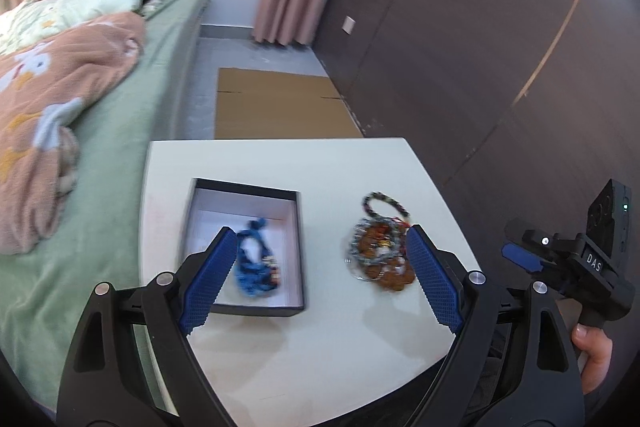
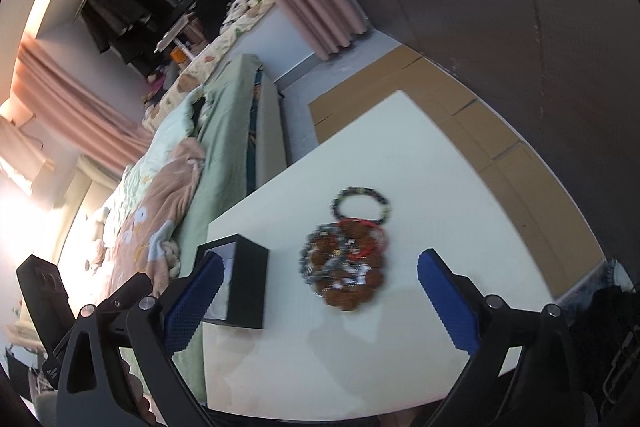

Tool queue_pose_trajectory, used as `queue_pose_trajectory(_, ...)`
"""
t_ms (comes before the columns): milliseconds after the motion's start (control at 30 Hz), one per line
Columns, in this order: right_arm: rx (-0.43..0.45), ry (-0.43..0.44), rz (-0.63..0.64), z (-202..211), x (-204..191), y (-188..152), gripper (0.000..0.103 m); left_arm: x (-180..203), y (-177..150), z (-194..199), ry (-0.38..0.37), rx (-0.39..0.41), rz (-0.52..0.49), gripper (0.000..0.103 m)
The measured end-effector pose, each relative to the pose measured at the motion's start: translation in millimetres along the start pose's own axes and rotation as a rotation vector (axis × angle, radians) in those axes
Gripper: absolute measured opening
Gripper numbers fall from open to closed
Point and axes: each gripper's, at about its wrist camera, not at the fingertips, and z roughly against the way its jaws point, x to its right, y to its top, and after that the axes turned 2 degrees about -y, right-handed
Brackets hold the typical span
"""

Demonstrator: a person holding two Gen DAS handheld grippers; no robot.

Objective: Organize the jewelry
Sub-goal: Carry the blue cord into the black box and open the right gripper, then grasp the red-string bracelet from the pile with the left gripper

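A: What fills the room from here?

B: A bed (image 1: 132,131) with a green sheet takes the left of the frame, a pink blanket (image 1: 52,115) heaped on it. Lower centre is the white worktop (image 1: 320,347).

A: And on it?

B: A black box (image 1: 296,247) with a white lining sits left of centre; a blue bracelet (image 1: 254,261) lies inside, blurred. Right of the box, apart from it, is a pile of bracelets (image 1: 380,255), brown and silver beads tangled together, with one dark beaded ring (image 1: 386,205) at its far edge.

A: The tools?

B: The left hand-held gripper (image 1: 320,263) has its jaws spread wide, holding nothing. The right hand-held gripper (image 2: 320,291) is just as wide apart and bare, with the pile between its fingers in the right wrist view
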Motion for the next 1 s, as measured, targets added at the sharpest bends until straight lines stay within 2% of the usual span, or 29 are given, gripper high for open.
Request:
queue_pose_trajectory(133,-0.006,0.003,-0.035,1.3,25.7,-1.9,0.092,24.4,-0.7,-19.5,-0.019,-0.030,-0.044,0.083)
queue_pose_trajectory(267,-0.031,0.009,-0.069,-2.0,44.9,-5.0,0.079,42.3,-4.3,-39.4,-0.030,-0.076,-0.076,0.069)
queue_pose_trajectory(333,-0.040,0.008,-0.086,-3.8,54.1,-7.0,0.075,51.1,-6.9,-50.6,-0.034,-0.096,-0.093,0.066)
queue_pose_trajectory(467,-0.053,0.010,-0.120,-6.5,74.3,-10.7,0.067,62.7,-13.4,-71.5,-0.034,-0.141,-0.128,0.053)
queue_pose_trajectory(533,-0.057,0.009,-0.136,-7.6,82.4,-12.2,0.066,67.6,-17.2,-84.0,-0.038,-0.169,-0.141,0.049)
queue_pose_trajectory(733,-0.061,0.002,-0.166,-9.9,101.7,-13.4,0.065,78.2,-26.4,-117.1,-0.024,-0.219,-0.187,0.048)
queue_pose_trajectory(900,-0.066,-0.002,-0.181,-13.0,113.1,-14.9,0.065,77.7,-31.3,-138.0,-0.005,-0.251,-0.199,0.035)
queue_pose_trajectory(1000,-0.073,-0.003,-0.185,-15.9,115.8,-15.5,0.065,78.3,-34.1,-146.5,0.001,-0.258,-0.216,0.034)
